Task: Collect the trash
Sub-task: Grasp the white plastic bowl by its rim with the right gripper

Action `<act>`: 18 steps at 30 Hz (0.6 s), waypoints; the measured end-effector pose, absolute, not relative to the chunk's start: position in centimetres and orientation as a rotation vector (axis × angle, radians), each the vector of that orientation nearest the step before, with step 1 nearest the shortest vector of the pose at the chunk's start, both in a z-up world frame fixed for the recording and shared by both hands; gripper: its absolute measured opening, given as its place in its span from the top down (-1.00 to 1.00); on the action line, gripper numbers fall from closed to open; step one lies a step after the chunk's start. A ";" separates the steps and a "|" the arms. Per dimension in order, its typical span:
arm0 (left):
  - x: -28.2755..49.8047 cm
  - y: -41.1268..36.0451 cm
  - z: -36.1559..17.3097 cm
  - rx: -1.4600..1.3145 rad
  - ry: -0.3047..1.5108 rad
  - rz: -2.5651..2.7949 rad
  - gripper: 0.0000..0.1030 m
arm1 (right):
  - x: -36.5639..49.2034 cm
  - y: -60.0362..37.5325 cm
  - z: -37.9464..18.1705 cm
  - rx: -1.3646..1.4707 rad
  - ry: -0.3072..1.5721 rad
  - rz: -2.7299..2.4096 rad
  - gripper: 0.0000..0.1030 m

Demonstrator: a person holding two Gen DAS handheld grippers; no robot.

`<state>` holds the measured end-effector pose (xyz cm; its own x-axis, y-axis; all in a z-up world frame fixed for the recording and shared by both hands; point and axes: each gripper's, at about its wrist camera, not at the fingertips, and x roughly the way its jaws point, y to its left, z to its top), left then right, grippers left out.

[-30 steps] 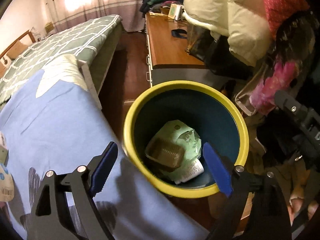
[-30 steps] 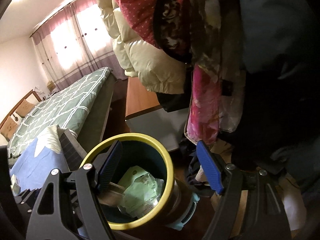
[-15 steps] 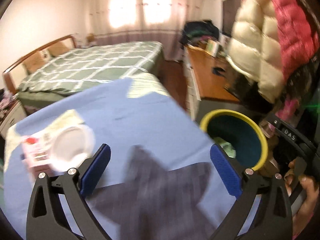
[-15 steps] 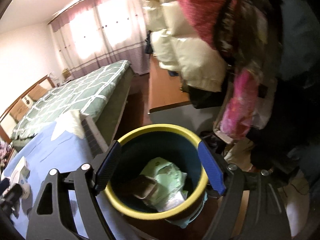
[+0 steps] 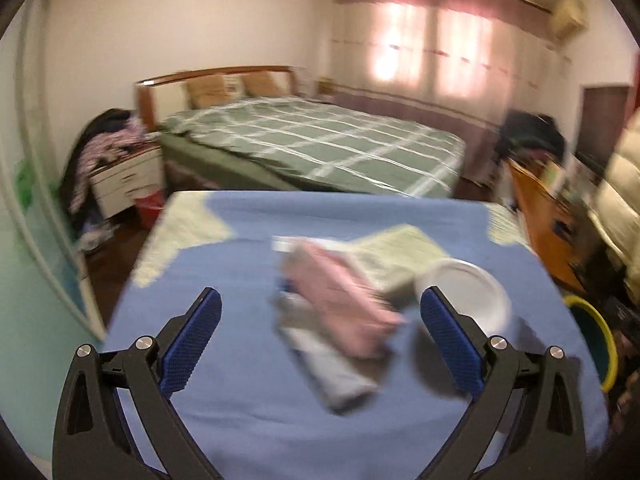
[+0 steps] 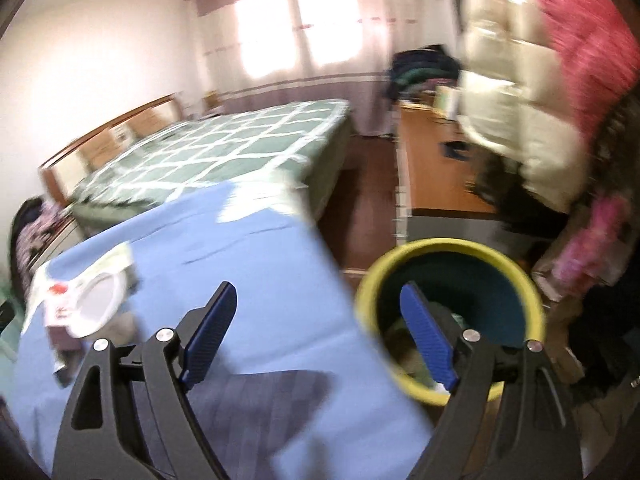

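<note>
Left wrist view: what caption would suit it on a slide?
Open left gripper hovers over blurred trash: a pink packet and white lid on the blue cloth.

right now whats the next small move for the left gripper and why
Probably ease the left gripper forward and down onto the pink packet and close. Its jaws are open and empty, the packet lies between them on the blue cloth beside the white bowl, and the bin waits at the cloth's right edge.
</note>
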<state>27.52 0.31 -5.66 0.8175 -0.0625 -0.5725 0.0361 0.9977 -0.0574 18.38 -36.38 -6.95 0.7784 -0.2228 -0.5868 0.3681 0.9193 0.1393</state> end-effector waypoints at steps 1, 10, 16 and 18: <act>27.8 1.7 -5.9 -0.058 0.606 -0.021 -0.90 | 19.1 -35.2 -6.8 0.243 0.608 -0.280 -0.59; 28.1 8.5 -7.7 -0.219 0.610 0.089 -0.90 | 24.9 -24.5 -7.1 0.120 0.690 0.054 -0.82; 27.5 8.4 -7.9 -0.236 0.607 0.101 -0.90 | 27.9 -21.2 -10.3 0.080 0.825 0.080 -0.84; 27.6 8.1 -8.1 -0.231 0.617 0.098 -0.90 | 28.3 -21.1 -10.9 0.082 0.836 0.072 -0.84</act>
<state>27.56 8.14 -8.13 0.8118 0.0220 -0.5836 -0.1596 0.9696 -0.1855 28.30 -21.10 -10.93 0.6683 0.0963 -0.7376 -0.0320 0.9944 0.1008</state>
